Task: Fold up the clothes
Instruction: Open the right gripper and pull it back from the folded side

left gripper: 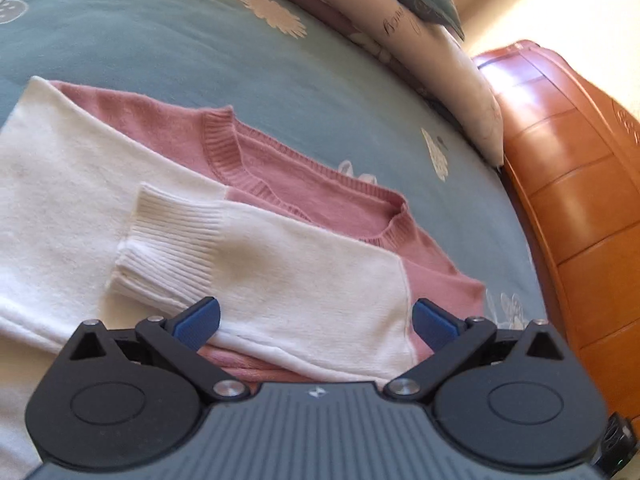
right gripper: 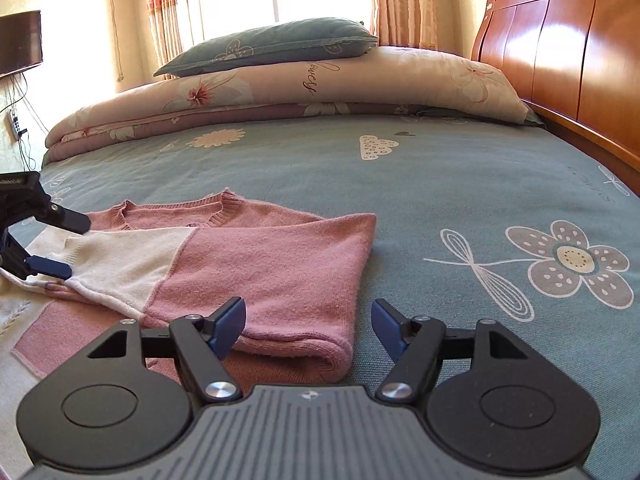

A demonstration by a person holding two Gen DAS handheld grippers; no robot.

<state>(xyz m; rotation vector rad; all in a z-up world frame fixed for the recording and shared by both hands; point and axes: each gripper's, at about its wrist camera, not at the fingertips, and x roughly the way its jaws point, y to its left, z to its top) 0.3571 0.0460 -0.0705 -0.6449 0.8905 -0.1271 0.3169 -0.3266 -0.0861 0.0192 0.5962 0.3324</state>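
Note:
A pink knit sweater with white sleeves lies on the bed, its right side folded over into a thick pink edge. One white sleeve with a ribbed cuff lies across the pink body. My left gripper stands open just over this sleeve, and its blue pads do not press on the cloth. In the right wrist view the left gripper shows at the left edge, straddling the white sleeve. My right gripper is open at the folded pink edge, gripping nothing.
The bed sheet is blue-grey with flower prints. A folded floral quilt and a blue pillow lie along the far side. The wooden headboard rises on the right. A dark screen hangs at far left.

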